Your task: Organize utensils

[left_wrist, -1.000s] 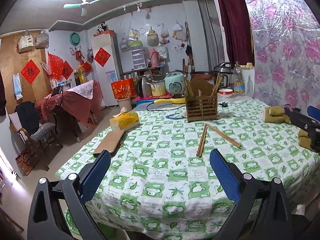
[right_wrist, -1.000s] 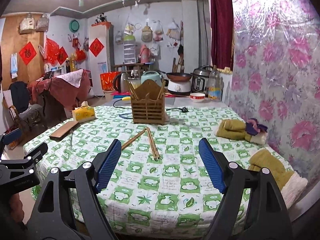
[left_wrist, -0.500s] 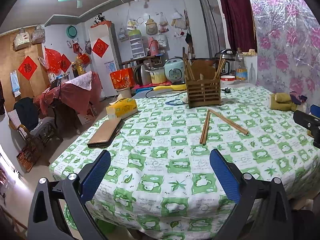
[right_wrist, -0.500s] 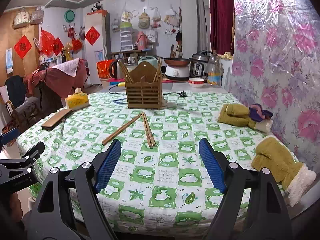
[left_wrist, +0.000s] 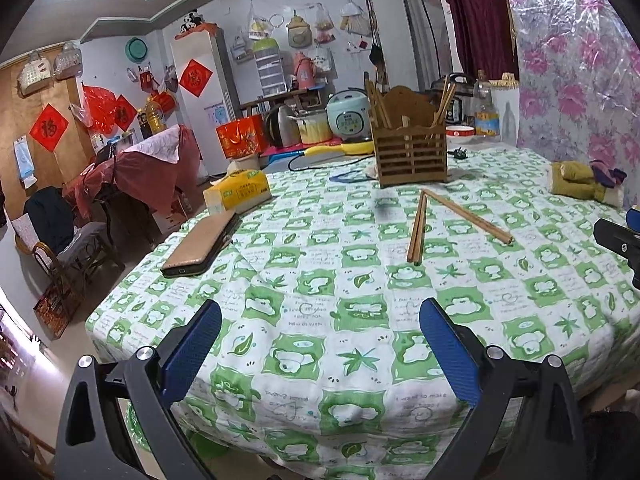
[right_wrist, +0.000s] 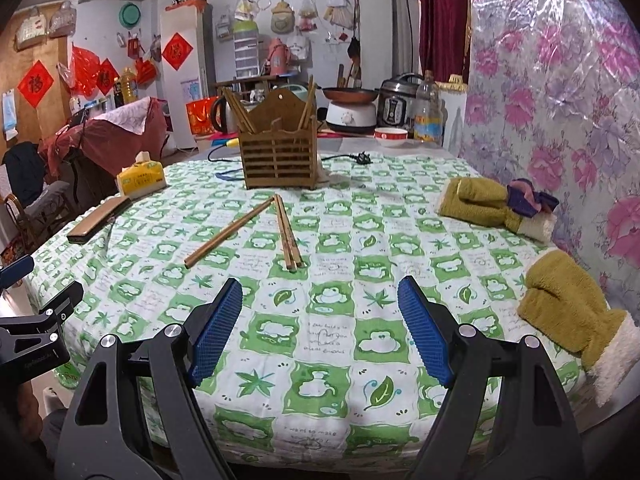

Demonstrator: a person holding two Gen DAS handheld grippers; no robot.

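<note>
A: What has changed since the earlier frames?

B: Both hand-held grippers have been brought closer to the table; the chopsticks and the holder are now seen larger and lower in each view than a second ago.

A: How is the left hand-held gripper set?

B: Its blue pads are spread wide apart over the near edge of the green-checked cloth, and nothing is held between them.

A: And the right hand-held gripper?

B: It is likewise spread apart and empty, above the cloth just short of the chopsticks.

A: Where are the chopsticks found?

B: A pair of chopsticks is laid side by side on the cloth in front of the wooden utensil holder. A second stick or pair is laid at an angle, so that a V is formed with the far ends nearly meeting; whether it is one stick or two cannot be told for certain from the right wrist view. More chopsticks are stood upright in the holder.

A: What else is seen on the table?

B: A yellow tissue pack and a phone in a brown case are placed on the left side. Mustard-coloured mittens are laid along the right edge, well apart from the chopsticks.
</note>
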